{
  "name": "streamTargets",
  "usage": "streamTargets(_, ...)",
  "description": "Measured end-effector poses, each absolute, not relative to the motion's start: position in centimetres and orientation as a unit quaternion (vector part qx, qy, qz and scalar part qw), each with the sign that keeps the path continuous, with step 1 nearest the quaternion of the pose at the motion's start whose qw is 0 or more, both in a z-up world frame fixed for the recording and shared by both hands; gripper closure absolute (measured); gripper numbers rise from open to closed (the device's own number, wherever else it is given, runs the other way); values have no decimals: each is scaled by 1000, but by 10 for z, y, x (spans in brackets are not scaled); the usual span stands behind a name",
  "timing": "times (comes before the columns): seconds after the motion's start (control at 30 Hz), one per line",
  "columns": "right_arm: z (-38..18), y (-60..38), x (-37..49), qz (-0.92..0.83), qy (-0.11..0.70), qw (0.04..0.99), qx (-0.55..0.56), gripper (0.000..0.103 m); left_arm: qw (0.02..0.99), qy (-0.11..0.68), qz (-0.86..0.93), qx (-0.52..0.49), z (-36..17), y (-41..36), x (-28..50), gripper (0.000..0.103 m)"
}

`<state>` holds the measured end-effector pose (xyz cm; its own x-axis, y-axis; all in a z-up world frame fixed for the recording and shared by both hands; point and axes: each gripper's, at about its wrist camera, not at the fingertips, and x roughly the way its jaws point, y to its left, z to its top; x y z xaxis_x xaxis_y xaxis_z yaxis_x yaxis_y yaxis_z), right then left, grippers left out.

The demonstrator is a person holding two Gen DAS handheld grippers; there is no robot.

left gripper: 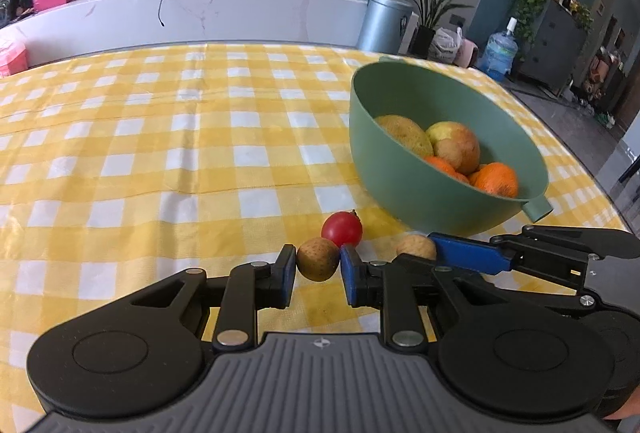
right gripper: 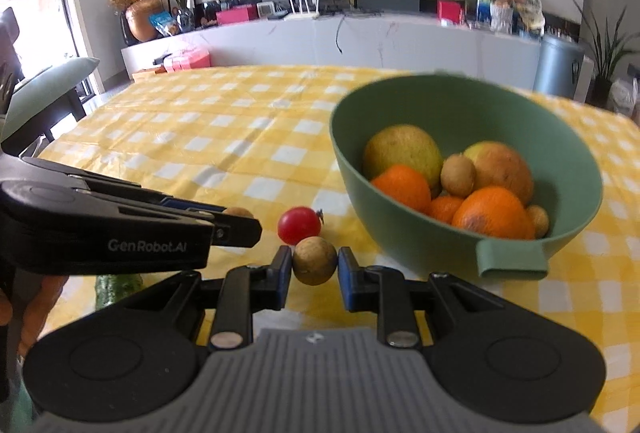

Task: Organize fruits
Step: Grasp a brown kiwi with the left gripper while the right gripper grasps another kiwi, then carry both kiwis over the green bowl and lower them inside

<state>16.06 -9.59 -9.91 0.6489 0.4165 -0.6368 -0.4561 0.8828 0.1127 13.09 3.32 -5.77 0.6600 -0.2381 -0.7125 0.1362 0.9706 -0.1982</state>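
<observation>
Lettering "GenRobot.AI" (right gripper: pixel 147 246) marks left tool (left gripper: pixel 318 271), each tool pinching a small brown fruit (left gripper: pixel 317 259).

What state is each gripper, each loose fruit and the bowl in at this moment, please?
left gripper: shut on left longan.
right gripper: shut on right longan.
cherry tomato: loose on the tablecloth, ungripped.
green bowl: upright, holding oranges, apples and small brown fruits.
cucumber: lying on the tablecloth, mostly hidden.
</observation>
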Motion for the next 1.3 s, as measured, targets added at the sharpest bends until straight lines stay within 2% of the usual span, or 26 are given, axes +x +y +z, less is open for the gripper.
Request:
streamTargets(0.77, -40, -158, 139, 189, 225, 956, -6, 82, 931, 343, -120, -17, 3, -10, 126, 77)
streamTargets(1.07, -23, -173, 176, 172, 219, 960, 1, 82, 931, 332, -149, 31, 10, -46, 159, 77)
streamTargets(1.3, -36, -177, 219, 157, 250, 955, -1, 82, 923, 353, -148, 15, -2, -53, 198, 77)
